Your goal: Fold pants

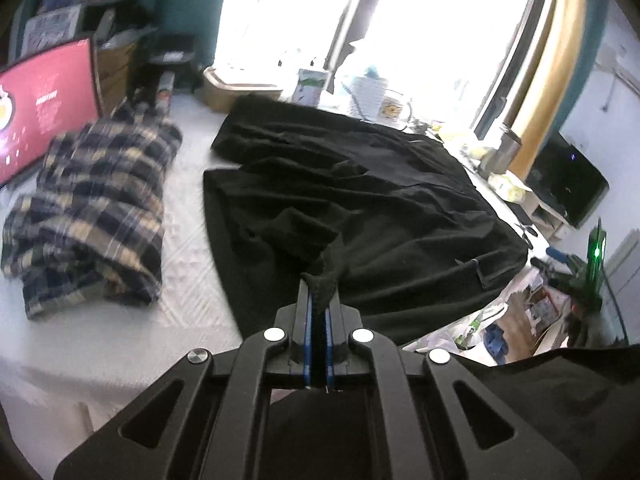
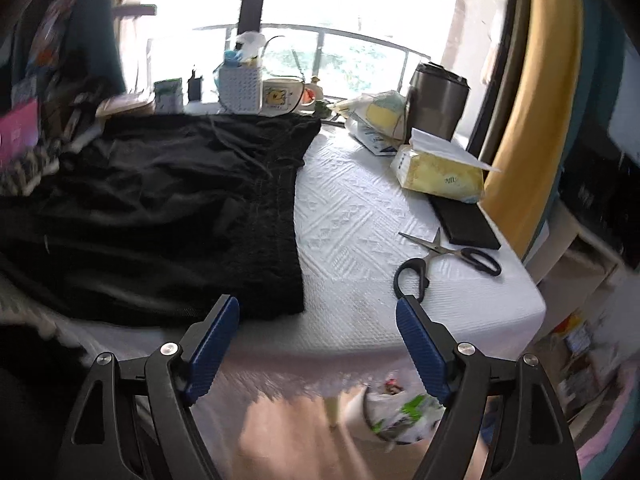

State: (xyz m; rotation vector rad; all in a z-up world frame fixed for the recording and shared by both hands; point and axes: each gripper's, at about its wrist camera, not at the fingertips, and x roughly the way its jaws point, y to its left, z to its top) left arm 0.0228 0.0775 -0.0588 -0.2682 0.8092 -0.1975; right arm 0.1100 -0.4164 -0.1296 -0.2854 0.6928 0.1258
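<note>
We find the black pants [image 1: 360, 200] spread across the white table [image 2: 360, 208], waistband toward the right, its near corner just ahead of the right gripper, legs running off to the left. The left gripper [image 1: 319, 292] has its blue pads pressed together on a pinch of black cloth, which rises from the near edge of the garment in a small peak; we judge this grip is meant to lift or drag that edge over for a fold. The right gripper [image 2: 318, 312] stands wide apart and holds nothing, poised above the near table edge by the waistband corner, in our judgement ready to take that corner so both ends travel together. A plaid shirt [image 1: 92, 216] lies bundled to the left of the pants, apart from them. On the right side of the table, clear of the garment, lie scissors [image 2: 440, 252], a dark flat case [image 2: 464, 220] and a yellow tissue pack [image 2: 440, 168]; a steel tumbler [image 2: 436, 100] stands farther back. The fold appears barely begun: the cloth lies wrinkled and in one layer. The scissors sit near the right gripper's path and warrant care.
</note>
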